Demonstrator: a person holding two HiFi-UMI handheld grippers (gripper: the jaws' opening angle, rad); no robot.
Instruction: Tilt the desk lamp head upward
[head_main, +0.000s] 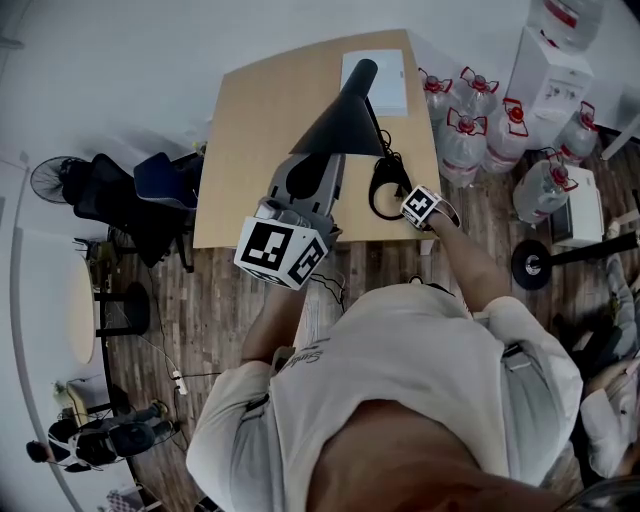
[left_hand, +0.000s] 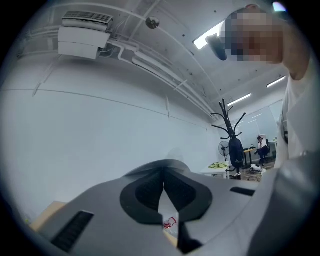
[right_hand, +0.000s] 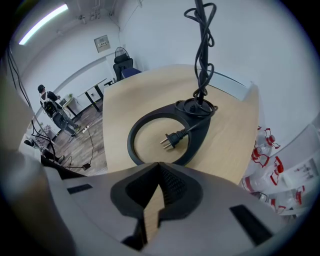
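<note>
Lamp head (head_main: 345, 112), a black cone, is seen high over the surface (head_main: 250, 150), mouth facing down toward the person. Left gripper (left_hand: 163, 172) is held up just below/beside the cone rim in head view. Its jaws are closed together w/ nothing between, aimed at wall and ceiling. Contact w/ the cone can't be confirmed. Right gripper (right_hand: 159, 167) is also closed and empty, hovering just above the near edge of the ring base (right_hand: 132, 140). The base is not pinned.

Risks, as judged:
- If the head is pushed up by closed jaws only, slip off the smooth cone is likely; no grip is had.
- W/ the base unheld, an upward shove may lift or skid the whole lamp instead of turning the joint, esp. if the joint is stiff. It could tip toward the water bottles (head_main: 465, 135) at the surface edge.
- Cord (right_hand: 201, 60) is wound loosely on the stem and the plug (right_hand: 172, 138) lies loose inside the ring. It could be snagged or dragged by the right gripper.
</note>
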